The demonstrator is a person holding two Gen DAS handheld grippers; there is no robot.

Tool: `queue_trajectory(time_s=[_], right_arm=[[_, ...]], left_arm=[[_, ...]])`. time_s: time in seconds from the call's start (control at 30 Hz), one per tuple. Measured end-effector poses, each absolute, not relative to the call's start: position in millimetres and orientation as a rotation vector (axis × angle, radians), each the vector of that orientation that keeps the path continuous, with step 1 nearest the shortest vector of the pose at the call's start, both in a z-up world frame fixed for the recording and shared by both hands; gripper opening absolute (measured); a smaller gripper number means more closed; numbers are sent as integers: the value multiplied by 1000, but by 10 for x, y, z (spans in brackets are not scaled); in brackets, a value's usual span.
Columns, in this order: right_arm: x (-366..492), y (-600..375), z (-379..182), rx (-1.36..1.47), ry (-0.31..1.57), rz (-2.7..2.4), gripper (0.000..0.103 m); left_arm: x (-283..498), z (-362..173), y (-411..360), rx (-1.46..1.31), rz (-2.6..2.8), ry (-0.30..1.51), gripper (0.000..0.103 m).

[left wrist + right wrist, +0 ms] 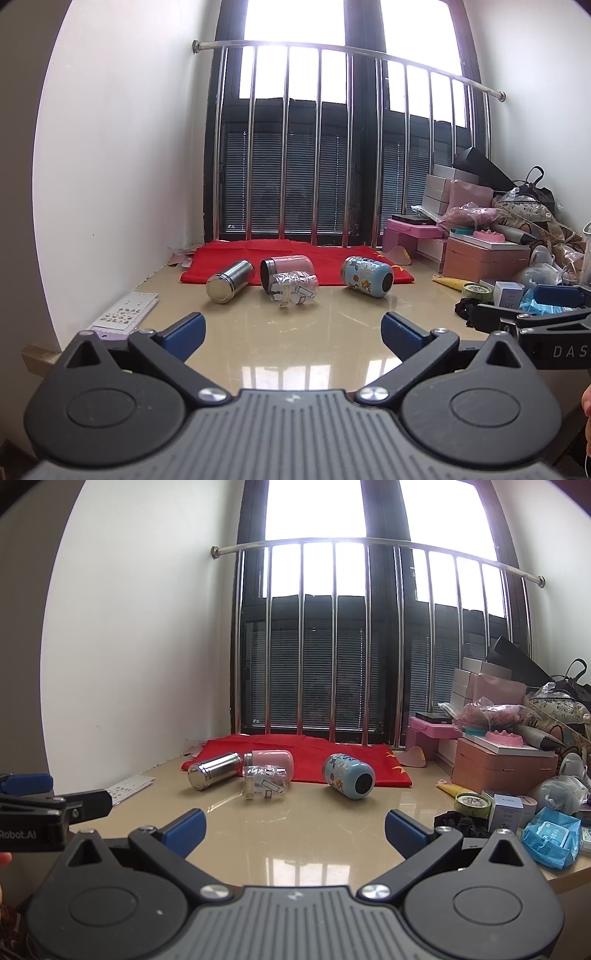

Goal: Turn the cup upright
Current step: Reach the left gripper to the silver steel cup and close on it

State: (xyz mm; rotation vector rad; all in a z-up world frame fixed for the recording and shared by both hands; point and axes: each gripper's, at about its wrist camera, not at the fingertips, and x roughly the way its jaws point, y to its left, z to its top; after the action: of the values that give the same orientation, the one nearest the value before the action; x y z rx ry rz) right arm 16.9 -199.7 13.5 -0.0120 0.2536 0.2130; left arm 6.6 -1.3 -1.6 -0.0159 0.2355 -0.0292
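Observation:
Several cups lie on their sides on the beige table point(258, 332): a steel cup point(229, 281) point(212, 770) at left, a pink cup point(286, 268) point(269, 759), a clear cup with stickers point(295, 288) point(265, 782) in front of it, and a light blue cartoon cup point(366, 275) point(349, 776) at right. My left gripper point(293, 336) is open and empty, well short of the cups. My right gripper point(295, 830) is open and empty, also short of them. Each gripper shows at the edge of the other's view.
A red cloth point(295, 258) lies under the far cups by the barred window point(332, 147). Boxes, bags and small items point(498, 251) crowd the table's right side. A sticker sheet point(125, 308) lies at left beside the white wall.

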Motion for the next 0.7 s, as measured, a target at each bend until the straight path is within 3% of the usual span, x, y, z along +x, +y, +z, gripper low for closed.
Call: queue_trajectory(time_s=[0.7], right_arm=[[1517, -1898, -25, -36, 398, 213, 103]], left_arm=[[1522, -20, 137, -14, 10, 375, 103]])
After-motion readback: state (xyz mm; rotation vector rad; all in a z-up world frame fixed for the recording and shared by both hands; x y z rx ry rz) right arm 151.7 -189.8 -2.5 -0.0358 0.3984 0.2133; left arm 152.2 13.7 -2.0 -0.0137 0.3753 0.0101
